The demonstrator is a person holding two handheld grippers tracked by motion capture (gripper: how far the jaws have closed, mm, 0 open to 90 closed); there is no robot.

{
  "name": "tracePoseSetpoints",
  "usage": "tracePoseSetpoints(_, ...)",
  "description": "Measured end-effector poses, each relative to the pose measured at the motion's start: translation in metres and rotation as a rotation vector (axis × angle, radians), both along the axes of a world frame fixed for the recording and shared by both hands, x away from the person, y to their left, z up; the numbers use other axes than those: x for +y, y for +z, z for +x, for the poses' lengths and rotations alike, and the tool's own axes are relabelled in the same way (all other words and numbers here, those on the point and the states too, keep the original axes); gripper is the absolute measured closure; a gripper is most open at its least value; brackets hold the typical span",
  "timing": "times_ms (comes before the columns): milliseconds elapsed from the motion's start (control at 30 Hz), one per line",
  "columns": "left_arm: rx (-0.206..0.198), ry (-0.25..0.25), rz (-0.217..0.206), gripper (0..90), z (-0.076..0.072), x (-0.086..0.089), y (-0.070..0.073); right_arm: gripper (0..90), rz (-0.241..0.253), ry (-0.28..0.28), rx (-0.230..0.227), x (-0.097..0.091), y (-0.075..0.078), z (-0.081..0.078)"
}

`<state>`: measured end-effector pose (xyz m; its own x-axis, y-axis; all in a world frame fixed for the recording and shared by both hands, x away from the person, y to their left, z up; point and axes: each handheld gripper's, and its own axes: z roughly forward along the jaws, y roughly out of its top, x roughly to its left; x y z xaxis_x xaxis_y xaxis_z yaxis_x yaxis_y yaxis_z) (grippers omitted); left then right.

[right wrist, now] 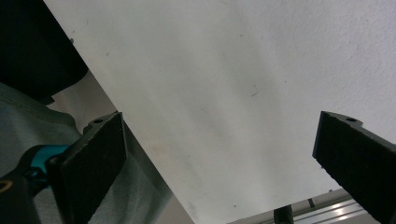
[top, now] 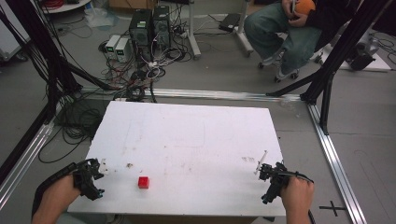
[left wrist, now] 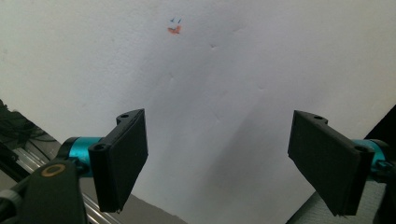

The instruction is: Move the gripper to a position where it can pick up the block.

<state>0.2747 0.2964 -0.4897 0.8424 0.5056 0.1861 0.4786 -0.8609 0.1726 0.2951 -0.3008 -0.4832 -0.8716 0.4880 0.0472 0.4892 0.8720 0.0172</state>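
A small red cube (top: 143,182) sits on the white table (top: 187,135) near its front edge, left of centre. My left gripper (top: 95,178) is held at the front left corner, a short way left of the cube. In the left gripper view it (left wrist: 218,119) stands open wide over bare white surface. My right gripper (top: 270,181) hovers at the front right corner, far from the cube. In the right gripper view it (right wrist: 222,120) is open too, with nothing between the jaws and the table's edge running diagonally below.
A small red and blue smudge (left wrist: 174,29) marks the table ahead of the left gripper. A thin white rod (top: 261,161) sticks up by the right gripper. Behind the table lie cables and computer boxes (top: 149,28); a seated person (top: 285,28) is at the back right. Black frame posts (top: 336,60) flank both sides.
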Motion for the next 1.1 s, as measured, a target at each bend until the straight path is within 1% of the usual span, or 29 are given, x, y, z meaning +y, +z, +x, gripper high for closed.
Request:
tracePoseSetpoints(167, -0.002, 0.006, -0.002, 20.3, -0.001, 0.001, 0.000, 2.2, 0.000, -0.006, 0.001, 0.001, 0.001, -0.001)
tracePoseSetpoints(200, -0.007, 0.008, -0.001, 20.3, -0.001, 0.001, 0.001, 2.2, 0.007, -0.004, -0.002, 0.001, 0.001, -0.001)
tracePoseSetpoints(333, -0.010, 0.006, -0.006, 20.3, -0.002, 0.001, 0.001, 2.3, 0.009, 0.002, -0.004, 0.001, 0.002, 0.000)
tracePoseSetpoints(500, -0.005, 0.003, -0.007, 20.3, -0.002, 0.000, 0.001, 2.2, 0.012, -0.005, -0.004, 0.002, 0.002, -0.001)
tracePoseSetpoints(533, -0.005, 0.003, -0.013, 20.2, -0.002, 0.000, 0.001, 2.2, 0.013, -0.003, 0.001, 0.002, 0.003, -0.001)
tracePoseSetpoints(700, -0.007, -0.022, -0.010, 20.3, -0.002, -0.004, 0.001, 2.2, 0.017, 0.001, 0.001, 0.002, 0.002, -0.001)
tracePoseSetpoints(767, -0.010, -0.030, -0.016, 20.2, -0.002, -0.005, 0.002, 2.2, 0.015, 0.001, 0.001, 0.001, 0.002, -0.002)
tracePoseSetpoints(800, -0.017, -0.037, -0.006, 20.2, -0.001, -0.006, 0.003, 2.3, 0.019, 0.006, 0.005, 0.000, 0.000, -0.002)
tracePoseSetpoints(900, -0.014, -0.039, -0.003, 20.2, -0.001, -0.007, 0.002, 2.2, 0.018, -0.003, 0.012, -0.001, -0.002, -0.004)
tracePoseSetpoints(933, -0.013, -0.049, 0.002, 20.3, 0.000, -0.008, 0.002, 2.3, 0.017, -0.005, 0.014, -0.002, -0.003, -0.004)
tracePoseSetpoints(967, -0.013, -0.049, 0.002, 20.3, 0.000, -0.008, 0.002, 2.3, 0.017, -0.005, 0.014, -0.002, -0.003, -0.004)
tracePoseSetpoints(1000, -0.005, -0.060, 0.007, 20.2, 0.001, -0.009, 0.002, 2.2, 0.018, -0.004, 0.012, -0.003, -0.003, -0.005)
tracePoseSetpoints(1100, -0.006, -0.061, 0.007, 20.2, 0.002, -0.010, 0.001, 2.2, 0.021, -0.004, 0.010, -0.002, -0.002, -0.004)
